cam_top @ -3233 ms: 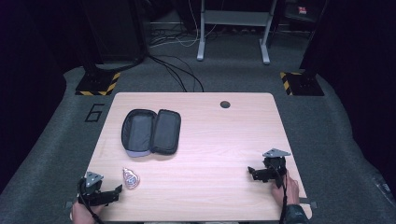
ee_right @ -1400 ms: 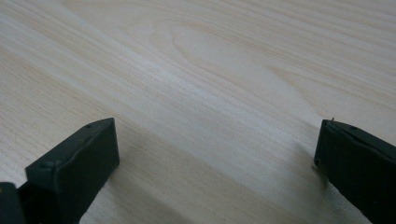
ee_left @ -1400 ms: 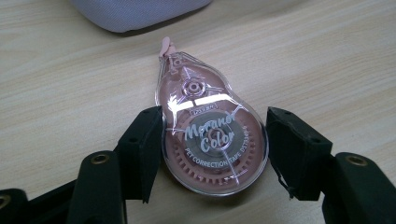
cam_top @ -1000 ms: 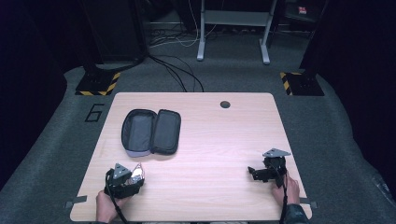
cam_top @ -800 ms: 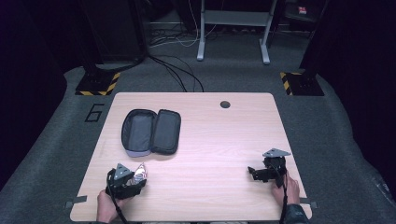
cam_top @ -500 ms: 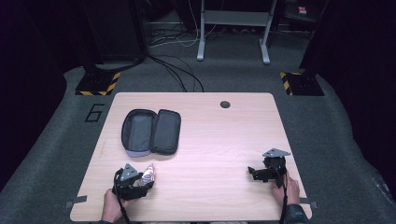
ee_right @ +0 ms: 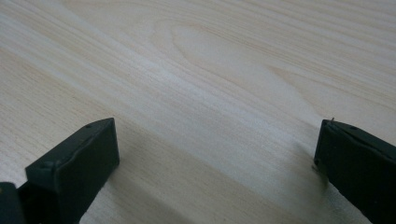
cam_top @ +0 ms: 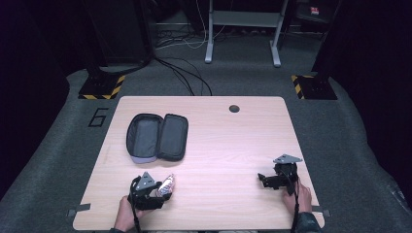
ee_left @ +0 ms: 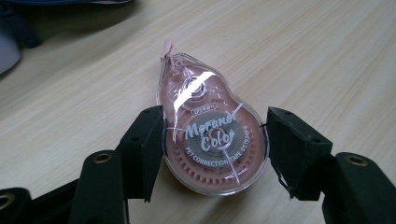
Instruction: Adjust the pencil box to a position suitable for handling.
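The tape dispenser (ee_left: 212, 140), a pink clear-shelled correction tape roller, sits between the jaws of the left gripper (ee_left: 212, 154), which clamp its broad round end from both sides, about half closed. Its narrow tip points away from the hand, toward the case (cam_top: 157, 137). In the high view the dispenser (cam_top: 166, 184) is at the near left part of the table (cam_top: 228, 141), just ahead of the left gripper (cam_top: 158, 190), and whether it rests on the wood or is lifted a little I cannot tell.

The near edge of the table is close behind the left hand (cam_top: 127, 216); the left edge is a little way off. Between the dispenser and the case lies a strip of bare wood, and to the right bare wood runs to the right gripper (cam_top: 262, 178), well apart.

The case lies open and flat beyond the dispenser, both halves showing dark lining. Nothing stands between it and the dispenser. A small round hole (cam_top: 234, 108) sits near the far edge.

The right gripper (ee_right: 215, 158) is near the right near corner, its jaws spread wide with only bare wood between them, held in the right hand (cam_top: 297, 196).

Count: one dispenser, one case, two grippers.
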`<action>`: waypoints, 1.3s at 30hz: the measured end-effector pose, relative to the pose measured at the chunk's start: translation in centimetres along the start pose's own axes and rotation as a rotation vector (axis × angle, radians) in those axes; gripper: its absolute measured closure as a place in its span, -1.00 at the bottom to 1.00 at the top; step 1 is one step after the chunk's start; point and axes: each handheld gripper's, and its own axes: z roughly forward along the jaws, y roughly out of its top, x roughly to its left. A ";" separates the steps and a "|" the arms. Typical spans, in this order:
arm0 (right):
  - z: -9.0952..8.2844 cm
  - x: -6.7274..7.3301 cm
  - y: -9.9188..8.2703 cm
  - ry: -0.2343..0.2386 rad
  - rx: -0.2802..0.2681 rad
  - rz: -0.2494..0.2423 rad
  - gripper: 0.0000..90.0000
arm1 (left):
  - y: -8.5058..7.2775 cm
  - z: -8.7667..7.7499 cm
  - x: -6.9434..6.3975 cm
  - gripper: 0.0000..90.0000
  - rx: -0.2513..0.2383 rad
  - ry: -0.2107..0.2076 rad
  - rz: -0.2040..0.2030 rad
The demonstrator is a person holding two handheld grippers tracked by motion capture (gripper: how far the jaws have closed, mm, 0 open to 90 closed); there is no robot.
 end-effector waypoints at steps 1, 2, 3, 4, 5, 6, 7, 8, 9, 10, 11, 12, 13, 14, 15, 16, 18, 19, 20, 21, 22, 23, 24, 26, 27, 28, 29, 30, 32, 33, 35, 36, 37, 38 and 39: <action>0.0 0.0 0.0 0.000 0.000 0.000 -1.00 | 0.1 0.3 -0.4 -0.13 -0.003 -0.007 0.006; 0.0 0.0 0.0 0.000 0.000 0.000 -1.00 | 0.2 0.5 -0.5 -0.13 0.001 -0.016 0.015; 0.0 0.0 0.0 0.000 0.000 0.000 -1.00 | 0.3 0.7 -0.7 -0.13 -0.001 -0.025 0.016; 0.0 0.0 0.0 0.000 0.000 0.000 -1.00 | 0.4 0.8 -0.8 -0.13 0.000 -0.027 0.016; 0.0 0.0 0.0 0.000 0.000 0.001 -1.00 | 0.5 0.8 -0.9 -0.13 0.005 -0.036 0.029; 0.0 0.0 0.0 0.000 -0.001 -0.003 -1.00 | 0.6 0.9 -1.0 -0.13 0.011 -0.040 0.042; 0.0 0.0 0.0 0.000 0.001 0.000 -1.00 | 0.6 1.1 -1.1 -0.13 0.009 -0.045 0.044; 0.0 0.0 0.0 0.000 0.000 0.001 -1.00 | 0.7 1.2 -1.2 -0.13 0.009 -0.050 0.048; 0.0 0.0 0.0 0.001 0.000 -0.002 -1.00 | 0.8 1.4 -1.4 -0.13 0.011 -0.057 0.051; 0.0 0.0 0.0 0.000 0.000 0.000 -1.00 | 0.9 1.6 -1.6 -0.13 0.004 -0.058 0.055; 0.0 0.0 0.0 0.001 0.000 0.000 -1.00 | 1.0 1.8 -1.7 -0.13 0.012 -0.069 0.064; 0.0 0.0 0.0 0.001 0.000 0.001 -1.00 | 1.1 1.9 -1.9 -0.13 0.019 -0.079 0.071; 0.0 0.0 0.0 0.000 0.000 0.000 -1.00 | 1.2 2.1 -2.1 -0.13 0.013 -0.084 0.065; 0.0 0.0 0.0 0.000 0.000 0.000 -1.00 | 1.2 2.1 -2.1 -0.13 0.013 -0.084 0.065; 0.0 0.0 0.0 0.000 0.000 0.001 -1.00 | 1.4 2.4 -2.4 -0.13 0.008 -0.081 0.080; 0.0 0.0 0.0 0.000 0.000 0.001 -1.00 | 1.5 2.5 -2.4 -0.13 0.016 -0.092 0.087; 0.0 0.0 0.0 0.000 0.000 0.001 -1.00 | 1.5 2.7 -2.5 -0.13 0.021 -0.096 0.081; 0.0 0.0 0.0 0.000 0.000 0.000 -1.00 | 1.5 2.7 -2.5 -0.13 0.028 -0.101 0.089; 0.0 0.0 0.0 0.000 0.000 0.000 -1.00 | 1.6 2.8 -2.6 -0.14 0.024 -0.100 0.088; 0.0 0.0 0.0 0.000 0.000 0.000 -1.00 | 1.5 2.9 -2.6 -0.14 0.015 -0.099 0.090; 0.0 0.0 0.0 0.000 0.000 0.000 -1.00 | 1.6 2.9 -2.6 -0.14 0.017 -0.102 0.094; 0.0 0.0 0.0 0.001 0.000 0.000 -1.00 | 1.6 2.9 -2.5 -0.14 0.018 -0.103 0.096; 0.0 0.0 0.0 0.001 0.000 0.001 -1.00 | 1.6 2.8 -2.4 -0.14 0.030 -0.117 0.095; 0.0 0.0 0.0 0.000 0.000 0.000 -1.00 | 1.6 2.8 -2.3 -0.14 0.028 -0.107 0.099; 0.0 0.0 0.0 0.001 0.000 0.000 -1.00 | 1.6 2.8 -2.3 -0.15 0.026 -0.103 0.097; 0.0 0.0 0.0 0.001 0.000 0.000 -1.00 | 1.6 2.8 -2.3 -0.15 0.026 -0.103 0.097; 0.0 0.0 0.0 0.001 -0.001 -0.006 -1.00 | 1.6 2.6 -2.2 -0.16 0.040 -0.115 0.098; 0.0 0.0 0.0 0.002 -0.001 -0.006 -1.00 | 1.6 2.6 -2.2 -0.18 0.038 -0.115 0.098; 0.0 0.0 0.0 0.002 -0.009 -0.005 -1.00 | 1.6 2.5 -2.2 -0.30 0.048 -0.110 0.100; 0.0 0.0 0.0 0.001 -0.009 -0.005 -1.00 | 1.6 2.5 -2.2 -0.34 0.051 -0.113 0.102; 0.0 0.0 0.0 0.002 -0.009 -0.005 -1.00 | 1.7 2.4 -2.2 -0.46 0.046 -0.101 0.100; 0.0 0.0 0.0 0.002 -0.009 -0.005 -1.00 | 1.7 2.2 -2.1 -0.48 0.048 -0.108 0.098; 0.0 0.0 0.0 0.002 -0.008 -0.005 -1.00 | 1.7 2.2 -2.1 -0.51 0.030 -0.096 0.087; 0.0 -0.1 0.0 0.002 -0.008 -0.007 -1.00 | 1.8 1.9 -1.9 -0.52 0.036 -0.086 0.092; 0.0 0.0 0.0 0.002 -0.008 -0.005 -1.00 | 1.9 1.7 -1.8 -0.53 0.030 -0.084 0.090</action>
